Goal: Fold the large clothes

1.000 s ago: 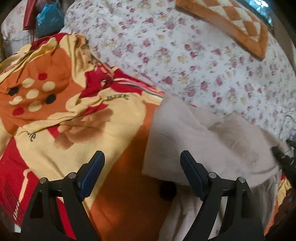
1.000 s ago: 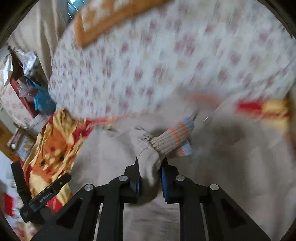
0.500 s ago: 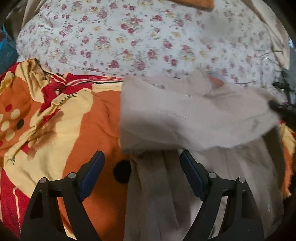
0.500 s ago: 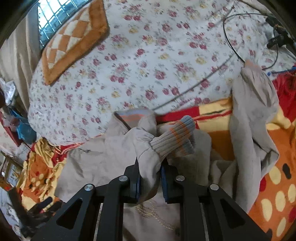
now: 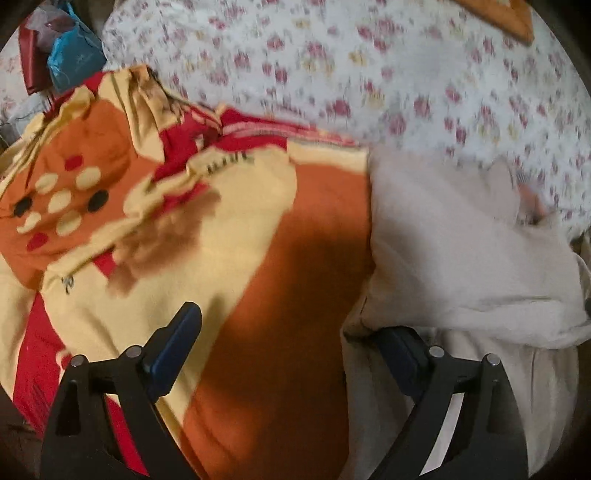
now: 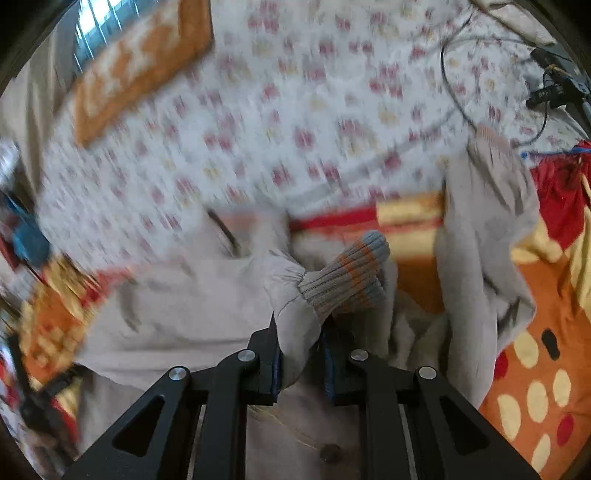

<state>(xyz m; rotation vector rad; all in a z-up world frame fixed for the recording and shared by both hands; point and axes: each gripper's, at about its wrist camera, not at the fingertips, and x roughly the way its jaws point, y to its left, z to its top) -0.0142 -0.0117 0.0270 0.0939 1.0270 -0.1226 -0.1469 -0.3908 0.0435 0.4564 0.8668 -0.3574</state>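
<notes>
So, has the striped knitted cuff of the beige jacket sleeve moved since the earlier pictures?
Yes. In the right wrist view, the striped knitted cuff now lies lower and further right against the white floral bedsheet, near the orange patterned blanket.

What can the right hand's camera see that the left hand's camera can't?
Only the right wrist view shows the striped knitted cuff, with the right gripper shut on the sleeve behind it, plus a black cable and a window.

Only the left wrist view shows the left gripper, its jaws opening over the blanket.

Both show the beige jacket, orange blanket and flowered sheet.
</notes>
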